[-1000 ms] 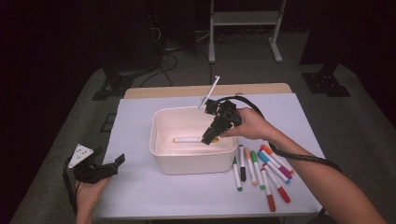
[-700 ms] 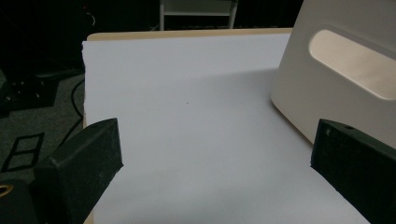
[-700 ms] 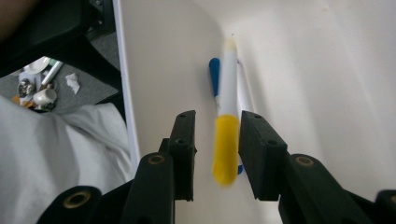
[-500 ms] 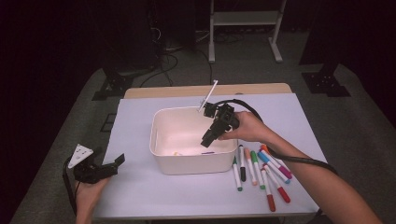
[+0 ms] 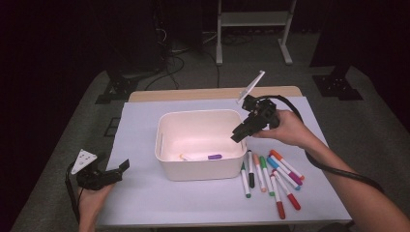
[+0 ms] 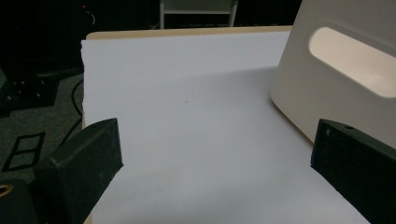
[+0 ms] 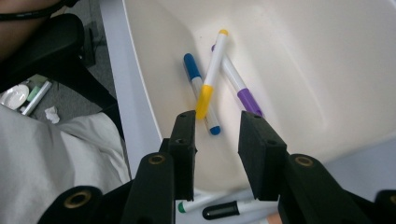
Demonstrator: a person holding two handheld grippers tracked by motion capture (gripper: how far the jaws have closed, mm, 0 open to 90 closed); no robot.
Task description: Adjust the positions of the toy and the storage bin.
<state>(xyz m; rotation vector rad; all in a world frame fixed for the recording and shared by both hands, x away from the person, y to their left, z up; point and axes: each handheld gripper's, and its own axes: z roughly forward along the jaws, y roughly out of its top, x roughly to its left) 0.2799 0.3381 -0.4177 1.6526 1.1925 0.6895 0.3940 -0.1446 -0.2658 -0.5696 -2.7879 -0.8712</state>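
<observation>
A white bin stands mid-table, its side close by in the left gripper view. On its floor lie a yellow marker, a blue marker and a purple marker, the purple cap near the front wall. My right gripper hovers over the bin's right rim, pointing down into it. Its jaws have just been opening and stand open with nothing between them. My left gripper rests at the table's front left corner, open wide and empty.
Several loose markers lie in a fan on the white sheet right of the bin; a green and a black one show under the right jaws. The wooden table edge runs behind. A metal stand is on the floor beyond.
The right gripper was down in the bin with the yellow marker at its tips; it has let go, risen and drawn back to the right rim. The left gripper stayed still.
</observation>
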